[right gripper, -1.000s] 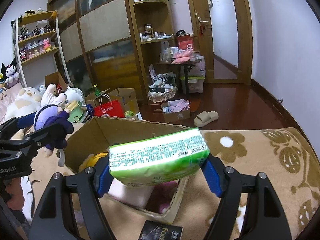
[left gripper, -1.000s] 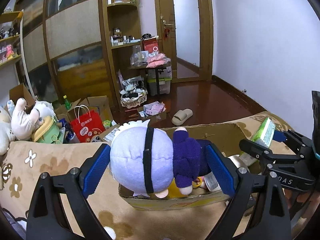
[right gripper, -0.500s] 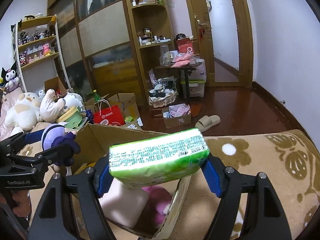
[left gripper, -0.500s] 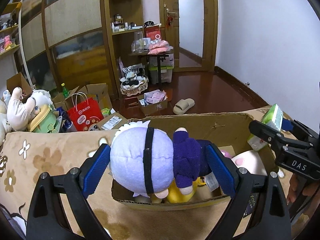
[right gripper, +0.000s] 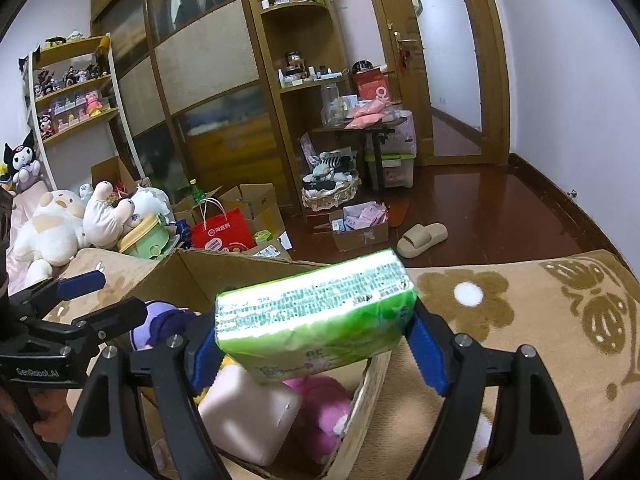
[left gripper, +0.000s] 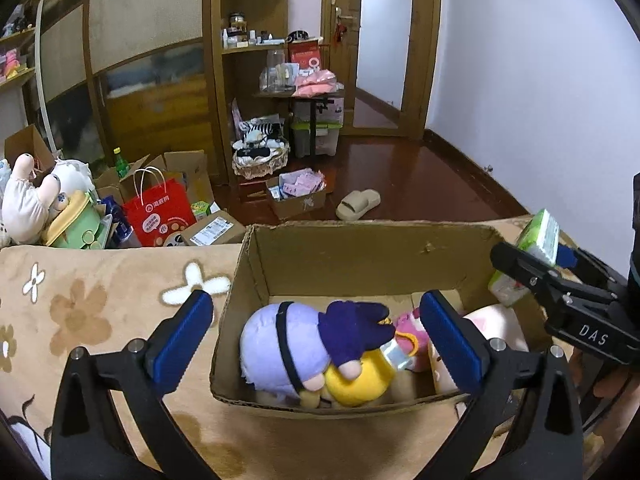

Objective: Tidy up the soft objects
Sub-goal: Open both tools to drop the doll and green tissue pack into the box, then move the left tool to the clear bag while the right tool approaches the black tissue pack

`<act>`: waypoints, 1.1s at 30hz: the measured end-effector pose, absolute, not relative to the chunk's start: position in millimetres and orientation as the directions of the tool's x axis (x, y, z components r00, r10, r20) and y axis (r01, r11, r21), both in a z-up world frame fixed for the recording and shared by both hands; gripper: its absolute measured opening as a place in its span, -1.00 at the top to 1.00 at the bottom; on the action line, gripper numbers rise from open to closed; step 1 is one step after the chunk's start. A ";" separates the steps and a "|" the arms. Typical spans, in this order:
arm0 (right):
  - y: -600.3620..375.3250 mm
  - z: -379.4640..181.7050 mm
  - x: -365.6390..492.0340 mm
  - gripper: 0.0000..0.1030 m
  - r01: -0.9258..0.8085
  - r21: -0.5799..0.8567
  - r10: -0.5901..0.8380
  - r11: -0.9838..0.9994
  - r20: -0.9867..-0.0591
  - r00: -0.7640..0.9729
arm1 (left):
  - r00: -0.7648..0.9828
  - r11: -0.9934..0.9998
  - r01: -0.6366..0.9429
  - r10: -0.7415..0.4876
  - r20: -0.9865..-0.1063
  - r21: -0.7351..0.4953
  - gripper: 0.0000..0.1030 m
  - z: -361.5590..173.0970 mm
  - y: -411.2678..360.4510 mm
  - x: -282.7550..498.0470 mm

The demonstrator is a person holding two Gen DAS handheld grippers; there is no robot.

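In the left wrist view, the left gripper [left gripper: 316, 334] fills the lower part of the frame with its blue pads spread wide; its jaws have just been opening, and nothing is pressed between them. Below and beyond the pads, a lavender-headed plush doll [left gripper: 298, 350] in dark purple clothes lies inside the open cardboard box [left gripper: 360, 256], at the box's lower left, resting against a yellow plush [left gripper: 360, 384]. A pale pink plush [left gripper: 496, 324] sits at the box's right end. The box stands on a tan blanket with a flower pattern [left gripper: 100, 304].

In the right wrist view, the right gripper [right gripper: 316, 346] occupies the bottom centre, its blue pads clamped on the two ends of a green tissue pack [right gripper: 316, 320], which hangs above the box's near right corner. Under the pack lie a pale pink block-shaped cushion [right gripper: 248, 416] and a magenta plush [right gripper: 324, 408]. At the left edge of that frame the left gripper's black fingers [right gripper: 100, 320] reach over the box.
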State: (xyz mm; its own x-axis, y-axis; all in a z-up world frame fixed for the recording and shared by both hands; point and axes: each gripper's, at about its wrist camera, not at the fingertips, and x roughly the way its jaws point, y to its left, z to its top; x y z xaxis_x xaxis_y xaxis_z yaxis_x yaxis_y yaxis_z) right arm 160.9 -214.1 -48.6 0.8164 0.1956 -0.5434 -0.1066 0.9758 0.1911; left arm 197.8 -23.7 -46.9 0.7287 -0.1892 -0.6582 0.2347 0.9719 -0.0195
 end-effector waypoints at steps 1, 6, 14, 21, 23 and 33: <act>-213.7 -48.8 161.1 -0.63 -0.106 0.191 0.195 0.976 -0.544 0.816 | 0.728 0.973 0.232 -0.185 -0.661 -0.017 -0.98 -47.6 -23.0 198.4; -213.2 -53.8 161.8 -0.83 -0.098 0.218 0.206 0.971 -0.555 0.806 | 0.734 0.976 0.216 -0.156 -0.661 0.009 -0.98 -48.5 -23.0 198.7; -209.9 -57.1 162.5 -0.84 -0.100 0.214 0.208 0.972 -0.571 0.794 | 0.745 0.979 0.195 -0.113 -0.657 0.053 -0.98 -49.1 -21.3 194.2; -209.3 -56.5 157.1 -0.85 -0.104 0.211 0.209 0.972 -0.569 0.795 | 0.764 0.982 0.173 -0.085 -0.640 0.076 -0.98 -43.7 -16.9 187.8; -207.4 -54.9 154.7 -0.85 -0.107 0.208 0.210 0.972 -0.571 0.794 | 0.767 0.983 0.168 -0.082 -0.636 0.077 -0.98 -41.5 -15.4 186.5; -212.3 -46.0 136.7 -0.86 -0.072 0.204 0.179 0.976 -0.571 0.801 | 0.765 0.986 0.150 -0.070 -0.640 0.071 -0.98 -36.5 -6.2 172.9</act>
State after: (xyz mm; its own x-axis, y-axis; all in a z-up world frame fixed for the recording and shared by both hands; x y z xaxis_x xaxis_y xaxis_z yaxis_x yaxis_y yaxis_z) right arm 136.7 -212.3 -46.0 0.8011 0.1786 -0.5713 -0.0724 0.9764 0.2036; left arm 172.9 -6.2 -36.5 0.7648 -0.0698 -0.6405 0.1499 0.9861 0.0715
